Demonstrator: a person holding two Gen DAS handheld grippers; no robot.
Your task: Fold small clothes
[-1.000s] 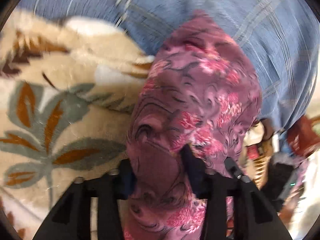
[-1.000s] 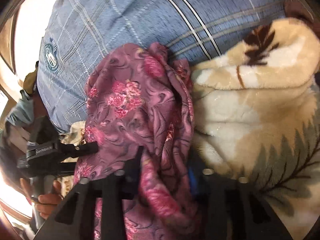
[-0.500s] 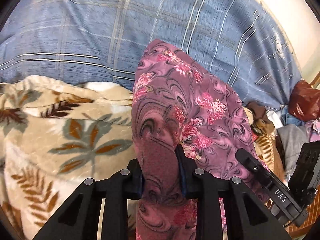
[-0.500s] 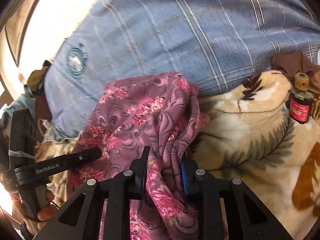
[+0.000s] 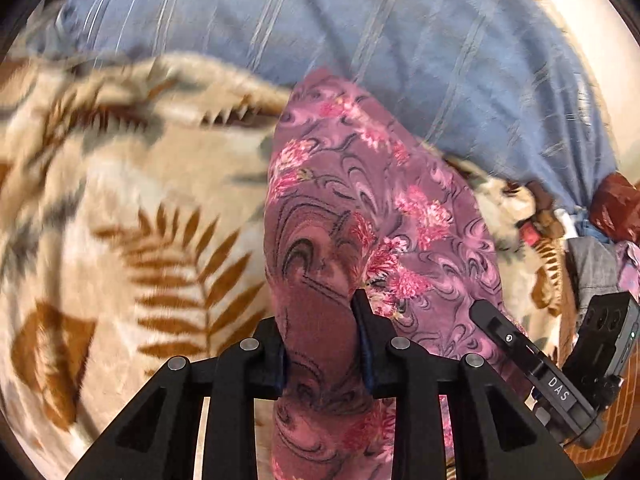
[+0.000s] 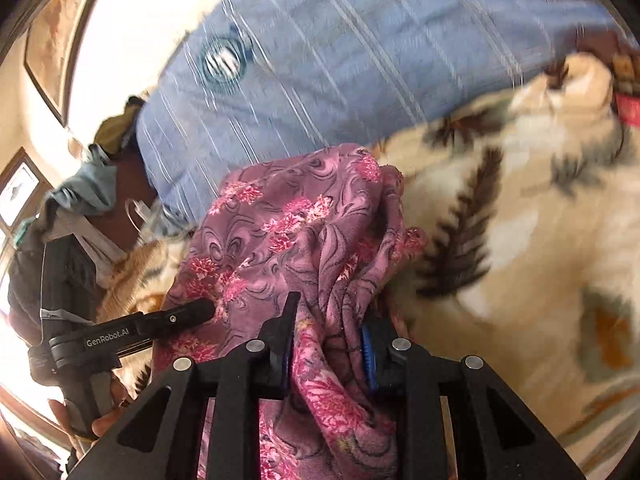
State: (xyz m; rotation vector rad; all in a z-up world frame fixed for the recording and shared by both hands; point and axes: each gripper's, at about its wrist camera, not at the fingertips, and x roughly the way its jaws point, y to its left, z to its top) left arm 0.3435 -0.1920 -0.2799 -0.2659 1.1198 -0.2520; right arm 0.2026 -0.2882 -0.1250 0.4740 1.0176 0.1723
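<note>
Between the pads of the left tongs (image 5: 322,344) a bunched fold of the purple floral garment (image 5: 376,216) is pinched; their jaws have just closed a little further on it. Beside them, the right tongs (image 6: 326,344) clamp another gathered fold of the same cloth. The garment hangs stretched between the two, lifted above a cream blanket with a leaf print (image 5: 132,216). Beyond the blanket lies a blue plaid pillow (image 6: 360,56). A hand (image 6: 106,424) grips the left tool's handle.
</note>
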